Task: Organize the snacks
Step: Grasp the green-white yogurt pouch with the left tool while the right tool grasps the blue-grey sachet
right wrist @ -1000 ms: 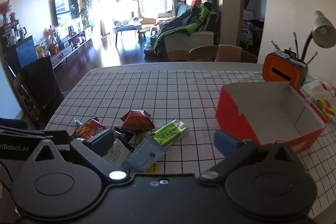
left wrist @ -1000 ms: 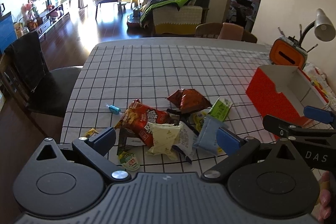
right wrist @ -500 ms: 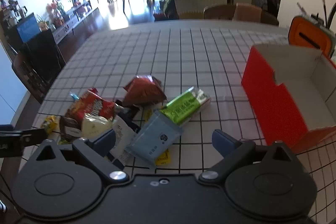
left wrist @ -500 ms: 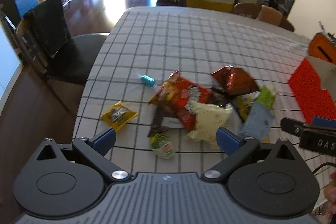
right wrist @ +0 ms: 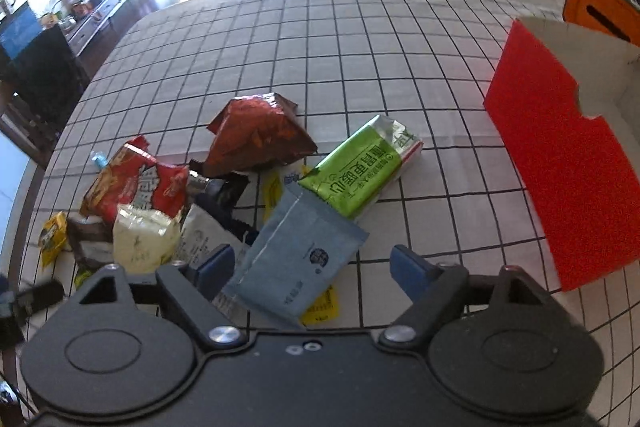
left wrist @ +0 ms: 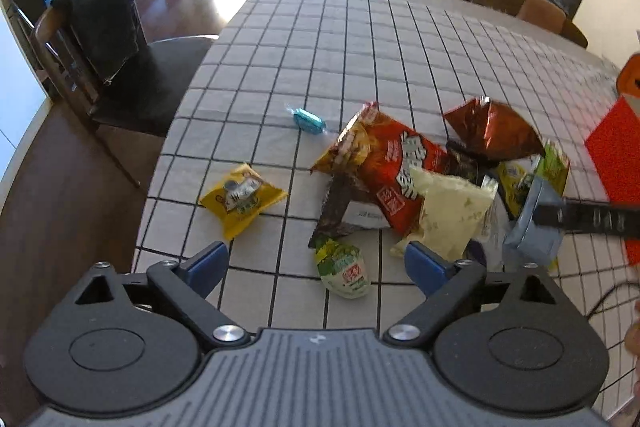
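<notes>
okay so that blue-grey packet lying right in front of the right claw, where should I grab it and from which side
Take the blue-grey packet across its short width near the end closest to the right claw, coming down from above. It lies flat and thin, and that end is free; its far end is tucked under the green packet, so a grip there would likely drag both. The claw is open and roughly straddles it.

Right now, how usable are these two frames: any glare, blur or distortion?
Left wrist view: windows blown out, the right gripper motion-smeared, the red snack bag sharp. Right wrist view: background washed out, grid lines bowed by fisheye, the green packet legible.
</notes>
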Available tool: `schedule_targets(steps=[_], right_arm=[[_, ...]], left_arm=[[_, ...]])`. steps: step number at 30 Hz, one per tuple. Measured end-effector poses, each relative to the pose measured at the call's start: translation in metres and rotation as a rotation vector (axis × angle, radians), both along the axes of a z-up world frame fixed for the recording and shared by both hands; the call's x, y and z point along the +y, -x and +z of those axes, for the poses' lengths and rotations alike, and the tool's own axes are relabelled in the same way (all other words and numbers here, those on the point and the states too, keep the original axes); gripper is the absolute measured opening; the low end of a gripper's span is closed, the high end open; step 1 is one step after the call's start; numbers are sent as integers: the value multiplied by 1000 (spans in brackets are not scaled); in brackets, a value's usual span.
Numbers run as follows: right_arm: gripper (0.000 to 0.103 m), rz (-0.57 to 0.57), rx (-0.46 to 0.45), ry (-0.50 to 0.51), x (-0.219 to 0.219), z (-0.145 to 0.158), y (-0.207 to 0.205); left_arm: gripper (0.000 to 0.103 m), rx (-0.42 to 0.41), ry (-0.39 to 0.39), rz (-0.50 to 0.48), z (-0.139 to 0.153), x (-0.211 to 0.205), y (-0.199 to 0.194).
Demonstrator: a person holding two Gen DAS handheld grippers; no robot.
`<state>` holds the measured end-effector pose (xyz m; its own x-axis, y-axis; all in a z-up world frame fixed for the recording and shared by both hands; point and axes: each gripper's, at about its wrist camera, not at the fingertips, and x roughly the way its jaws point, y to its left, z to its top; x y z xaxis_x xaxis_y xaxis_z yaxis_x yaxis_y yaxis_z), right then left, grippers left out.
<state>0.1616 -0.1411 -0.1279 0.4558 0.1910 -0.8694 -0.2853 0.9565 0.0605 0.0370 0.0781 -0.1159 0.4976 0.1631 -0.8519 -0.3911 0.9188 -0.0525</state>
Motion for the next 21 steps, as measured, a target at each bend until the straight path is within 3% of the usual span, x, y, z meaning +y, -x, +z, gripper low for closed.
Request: schedule_targets(steps=[9, 14, 18, 21], right_arm=[[80, -37, 3, 68, 17, -16, -10], [75, -38, 18, 68, 18, -20, -13], [66, -36, 21, 68, 15, -21, -14], [63, -29, 27, 54, 13, -21, -14]], left_arm=[[89, 56, 13, 4, -23, -3, -10], [87, 68, 18, 22, -32, -2, -15], [77, 91, 13, 41, -39, -1, -19], [76, 93, 10, 26, -41, -6, -23]])
